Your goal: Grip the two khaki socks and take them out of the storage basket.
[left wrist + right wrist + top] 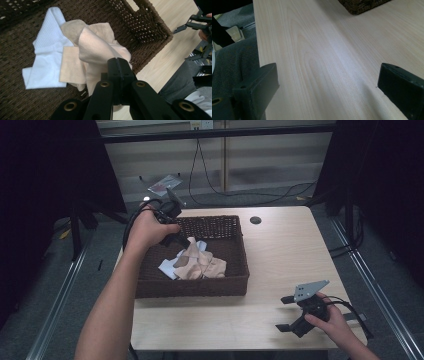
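A dark brown wicker basket (200, 287) stands on the left half of the light wooden table (285, 255). In it lie a beige cloth (205, 265) and, partly under it, a white cloth (167, 266). My left gripper (182, 241) is over the basket's back left part, shut on a pinched fold of the beige cloth, which rises in a peak to the jaws. In the left gripper view, the closed left gripper (118, 65) holds the beige cloth (97, 42) above the white cloth (47, 57). My right gripper (283, 313) rests open near the table's front right corner, nothing between its jaws (329, 85).
A small black round hole (255, 220) sits in the table behind the basket's right side. The basket's corner (362, 6) lies ahead of the right gripper. Cables (210, 185) and a plastic bag (165, 183) lie on the floor beyond the table.
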### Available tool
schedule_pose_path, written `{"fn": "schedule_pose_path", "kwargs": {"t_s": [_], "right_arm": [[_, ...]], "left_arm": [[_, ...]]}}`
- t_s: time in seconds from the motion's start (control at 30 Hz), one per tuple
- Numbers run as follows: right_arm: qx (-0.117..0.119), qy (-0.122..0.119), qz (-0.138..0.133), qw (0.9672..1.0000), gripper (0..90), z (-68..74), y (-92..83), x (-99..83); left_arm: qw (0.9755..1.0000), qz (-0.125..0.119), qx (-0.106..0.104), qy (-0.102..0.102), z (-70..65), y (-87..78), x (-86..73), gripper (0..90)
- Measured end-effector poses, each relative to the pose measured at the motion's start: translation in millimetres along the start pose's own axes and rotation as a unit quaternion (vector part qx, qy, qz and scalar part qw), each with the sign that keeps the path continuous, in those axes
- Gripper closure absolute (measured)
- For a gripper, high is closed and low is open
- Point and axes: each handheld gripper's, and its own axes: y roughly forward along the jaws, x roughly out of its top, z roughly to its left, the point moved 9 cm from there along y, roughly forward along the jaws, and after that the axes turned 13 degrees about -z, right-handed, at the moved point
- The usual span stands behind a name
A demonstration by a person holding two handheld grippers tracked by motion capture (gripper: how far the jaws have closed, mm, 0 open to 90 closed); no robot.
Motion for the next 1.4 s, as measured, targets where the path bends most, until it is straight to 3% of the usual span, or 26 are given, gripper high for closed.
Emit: {"fn": "schedule_pose_path", "kwargs": {"t_s": [0.47,0.77,1.4], "right_arm": [[0.0,0.0,0.0,1.0,2.9,0.0,0.0,0.0],[0.0,0.0,0.0,1.0,2.9,0.2,-0.1,0.1],[-0.001,-0.001,-0.002,1.0,2.9,0.2,-0.4,0.8]], "left_arm": [[0.9997,-0.006,-0.022,0.008,-25.9,-27.5,15.1,90.0],[0.9993,-0.003,-0.034,0.014,-38.4,-38.6,15.9,90.0],[0.9977,0.006,-0.056,0.038,-52.8,-33.5,-0.4,90.0]]}}
